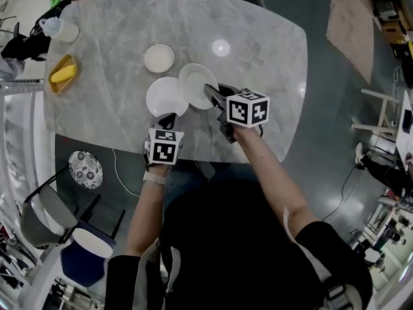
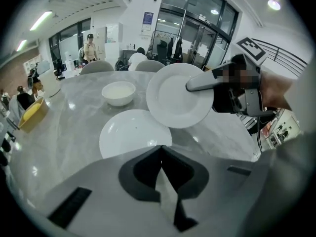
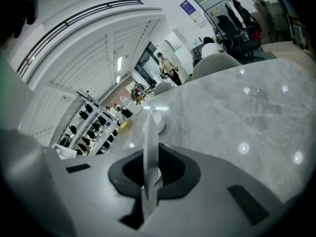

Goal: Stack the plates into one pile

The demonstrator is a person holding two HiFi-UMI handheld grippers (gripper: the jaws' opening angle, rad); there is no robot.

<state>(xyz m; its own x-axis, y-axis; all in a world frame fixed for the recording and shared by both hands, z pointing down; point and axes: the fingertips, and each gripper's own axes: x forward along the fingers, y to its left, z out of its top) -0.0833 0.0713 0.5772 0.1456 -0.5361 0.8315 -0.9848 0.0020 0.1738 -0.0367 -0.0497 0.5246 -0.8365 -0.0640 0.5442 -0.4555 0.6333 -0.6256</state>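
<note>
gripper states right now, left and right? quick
Left gripper: jaws closed, nothing between them.
Right gripper: jaws closed on the rim of a tilted white plate.

Grey stone-look table [image 1: 277,44], polished, glossy; plate [image 1: 192,82], second plate [image 1: 165,97] and bowl [image 1: 159,58] smooth, white, glazed-looking.

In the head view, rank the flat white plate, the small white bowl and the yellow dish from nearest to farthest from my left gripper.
1. Flat white plate, just ahead of the left gripper.
2. Small white bowl, beyond that plate.
3. Yellow dish, far off to the left.
</note>
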